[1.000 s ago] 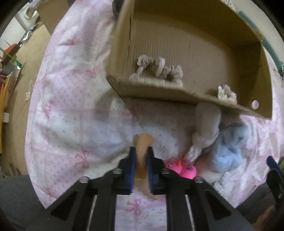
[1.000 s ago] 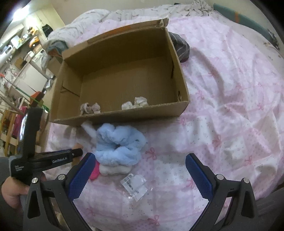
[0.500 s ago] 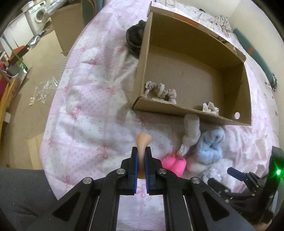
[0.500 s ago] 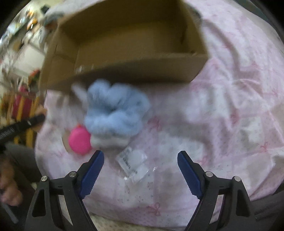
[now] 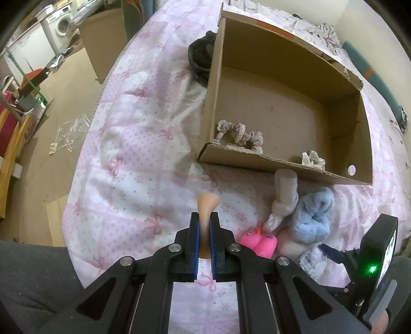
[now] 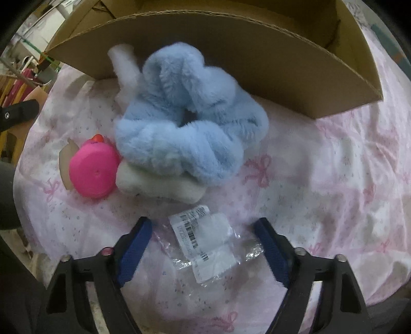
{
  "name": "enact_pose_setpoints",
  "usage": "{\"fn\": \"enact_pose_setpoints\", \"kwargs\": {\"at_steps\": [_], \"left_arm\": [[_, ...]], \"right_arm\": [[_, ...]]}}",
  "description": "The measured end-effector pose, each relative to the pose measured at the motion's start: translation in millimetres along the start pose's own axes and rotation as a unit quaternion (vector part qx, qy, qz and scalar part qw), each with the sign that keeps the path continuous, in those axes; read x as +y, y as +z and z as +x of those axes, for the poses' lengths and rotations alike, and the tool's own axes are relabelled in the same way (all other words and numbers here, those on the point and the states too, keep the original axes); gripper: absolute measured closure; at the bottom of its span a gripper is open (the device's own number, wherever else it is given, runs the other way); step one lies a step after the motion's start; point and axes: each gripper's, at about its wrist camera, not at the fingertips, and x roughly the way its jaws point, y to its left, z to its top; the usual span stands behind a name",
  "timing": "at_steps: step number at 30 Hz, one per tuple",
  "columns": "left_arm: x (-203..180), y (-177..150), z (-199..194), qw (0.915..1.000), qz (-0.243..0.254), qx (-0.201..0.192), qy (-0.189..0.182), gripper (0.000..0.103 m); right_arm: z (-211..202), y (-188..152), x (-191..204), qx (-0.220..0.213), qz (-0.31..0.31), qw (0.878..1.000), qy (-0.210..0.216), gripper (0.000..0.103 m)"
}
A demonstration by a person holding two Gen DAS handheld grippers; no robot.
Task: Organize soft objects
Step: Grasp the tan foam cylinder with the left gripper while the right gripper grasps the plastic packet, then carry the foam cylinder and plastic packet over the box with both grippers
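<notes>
Two claws over pink bow-print bed [image 5: 133, 154], soft items by open cardboard box [image 5: 287, 102].
Left claw [image 5: 204, 226] clamps peach squishy toy [image 5: 206, 205], long axis pointing forward toward box; right claw [image 6: 203, 246] wide open, empty, straddling clear plastic packet [image 6: 205, 244] near fluffy blue scrunchie [image 6: 187, 123].

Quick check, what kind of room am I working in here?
Most likely a bedroom at home: the work surface is a bed with a pink bow-print quilt, a washing machine stands on the far left, and clutter lies on the floor.
</notes>
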Motion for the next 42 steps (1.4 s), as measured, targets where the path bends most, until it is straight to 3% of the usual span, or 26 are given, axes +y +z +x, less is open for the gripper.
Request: {"fn": "enact_pose_setpoints", "kwargs": {"at_steps": [3, 4, 8, 30, 32, 36, 42], "left_arm": [[1.8, 0.4, 1.2, 1.0, -0.003, 0.001, 0.001, 0.096], [1.9, 0.5, 1.5, 1.0, -0.003, 0.002, 0.002, 0.096], [1.4, 0.7, 2.2, 1.0, -0.002, 0.002, 0.003, 0.096], [8.7, 0.1, 0.9, 0.9997, -0.008, -0.008, 0.022, 0.096], [8.7, 0.6, 0.1, 0.9997, -0.008, -0.009, 0.021, 0.096], [7.1, 0.0, -0.4, 0.9996, -0.005, -0.013, 0.025, 0.096], [8.1, -0.3, -1.9, 0.9993, -0.006, -0.018, 0.031, 0.096]], "right_arm": [[-1.1, 3.7, 8.9, -0.006, -0.014, 1.0, -0.003, 0.043], [-1.6, 5.7, 9.3, -0.007, -0.016, 1.0, -0.005, 0.055], [-7.4, -3.8, 6.7, -0.009, -0.015, 1.0, 0.001, 0.064], [-89.5, -28.1, 17.9, -0.058, -0.009, 0.996, 0.067, 0.066], [-107.5, -28.7, 12.1, -0.093, 0.005, 0.991, 0.096, 0.066], [-155.6, -30.3, -0.1, -0.195, 0.021, 0.97, 0.146, 0.066], [-182.8, -34.4, -11.5, -0.251, 0.047, 0.952, 0.169, 0.066]]}}
